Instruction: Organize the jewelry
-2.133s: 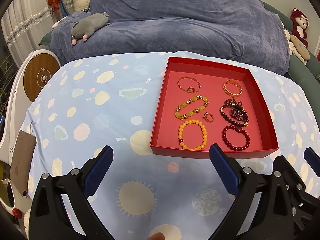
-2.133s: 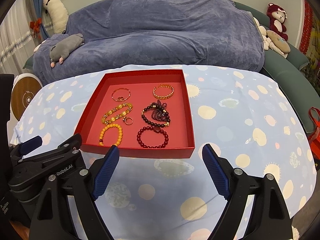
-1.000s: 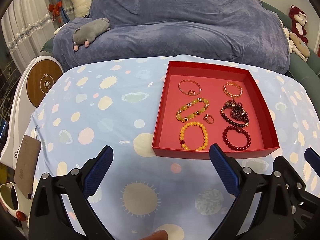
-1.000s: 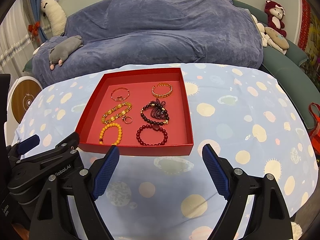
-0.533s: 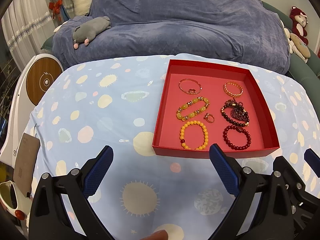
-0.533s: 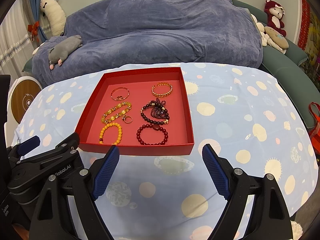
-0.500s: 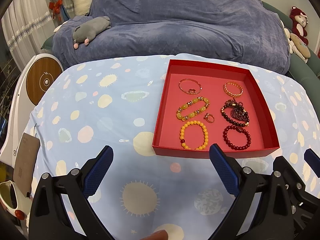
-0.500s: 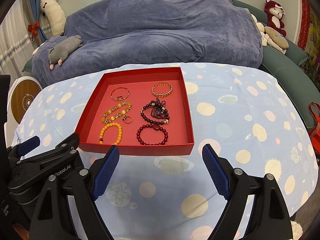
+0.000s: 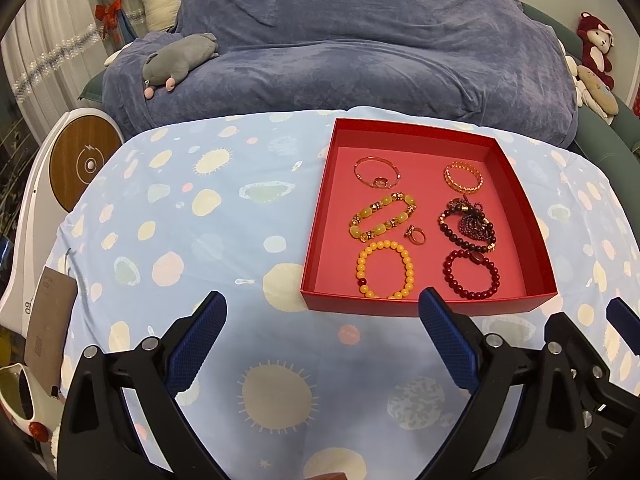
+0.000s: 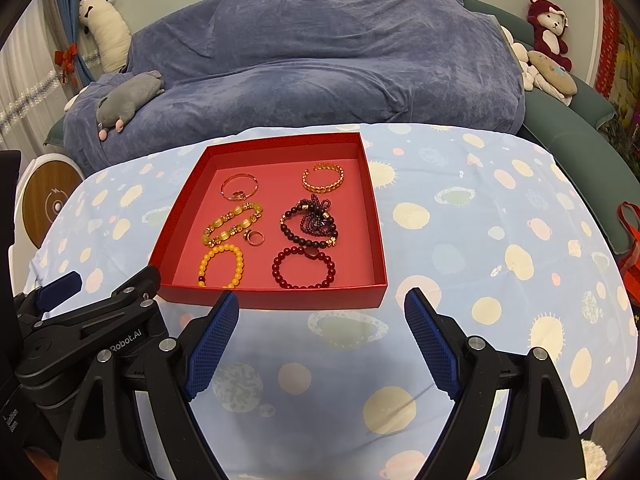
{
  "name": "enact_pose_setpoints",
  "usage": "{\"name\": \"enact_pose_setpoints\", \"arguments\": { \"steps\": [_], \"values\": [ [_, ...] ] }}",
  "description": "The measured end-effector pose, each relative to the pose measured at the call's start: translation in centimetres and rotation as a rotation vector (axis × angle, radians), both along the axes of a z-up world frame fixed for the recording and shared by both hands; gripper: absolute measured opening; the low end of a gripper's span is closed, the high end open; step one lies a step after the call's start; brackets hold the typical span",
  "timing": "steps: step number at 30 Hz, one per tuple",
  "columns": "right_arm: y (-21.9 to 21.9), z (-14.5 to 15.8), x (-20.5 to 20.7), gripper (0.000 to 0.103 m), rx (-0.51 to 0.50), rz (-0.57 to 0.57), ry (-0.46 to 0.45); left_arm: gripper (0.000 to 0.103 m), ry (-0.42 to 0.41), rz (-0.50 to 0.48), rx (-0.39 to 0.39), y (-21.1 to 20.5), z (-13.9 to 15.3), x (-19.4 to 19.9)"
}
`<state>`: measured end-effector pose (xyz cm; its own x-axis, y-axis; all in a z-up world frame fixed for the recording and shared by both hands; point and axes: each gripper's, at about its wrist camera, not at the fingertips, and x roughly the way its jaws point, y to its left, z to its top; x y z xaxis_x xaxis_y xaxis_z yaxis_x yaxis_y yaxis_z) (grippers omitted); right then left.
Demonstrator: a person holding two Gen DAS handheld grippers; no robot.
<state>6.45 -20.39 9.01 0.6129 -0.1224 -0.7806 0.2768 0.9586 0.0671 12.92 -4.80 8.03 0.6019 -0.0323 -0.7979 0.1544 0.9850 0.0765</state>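
A red tray (image 9: 318, 240) (image 10: 376, 236) sits on a blue cloth (image 9: 168, 208) (image 10: 500, 240) dotted with pale blobs. In it lie seven pieces in two columns. Left column, far to near: a thin bangle (image 9: 376, 172) (image 10: 239, 187), a jade bracelet (image 9: 382, 217) (image 10: 232, 224), a yellow bead bracelet (image 9: 385, 269) (image 10: 221, 266). Right column: a gold cuff (image 9: 463, 176) (image 10: 323, 178), a tangled dark bead strand (image 9: 468, 228) (image 10: 310, 222), a red bead bracelet (image 9: 471, 274) (image 10: 303, 268). A small ring (image 9: 415, 235) (image 10: 254, 237) lies between the jade and yellow bracelets, apart from both.

The left gripper (image 9: 322, 326) is spread wide and holds nothing, over bare cloth near the tray's near left corner; its right finger (image 9: 448, 350) overlaps the tray's near wall in that view. The right gripper (image 10: 320, 332) is also wide and empty, just near of the tray's near wall, roughly in line with the red bracelet. Both stay clear of the jewelry.

Beyond the cloth is a sofa under a blue cover (image 9: 360, 48) (image 10: 320, 60), with a grey plush (image 9: 180, 58) (image 10: 128, 98) on its left and a red monkey (image 9: 596, 42) (image 10: 548, 18) far right. A round wooden disc (image 9: 84, 166) (image 10: 50, 202) stands at the left. Nothing lies between the grippers and the tray.
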Motion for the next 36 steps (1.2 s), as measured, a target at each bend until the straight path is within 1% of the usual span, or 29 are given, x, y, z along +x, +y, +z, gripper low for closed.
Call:
{"name": "enact_pose_setpoints", "arguments": {
  "steps": [29,36],
  "values": [
    [-0.09,-0.37,-0.48,0.082,0.005,-0.004,0.005,0.092,0.002,0.003,0.007,-0.14,-0.14,0.07],
    [-0.12,-0.47,-0.45,0.082,0.005,-0.004,0.008,0.092,-0.005,0.001,0.019,-0.14,-0.15,0.13]
  ]
}}
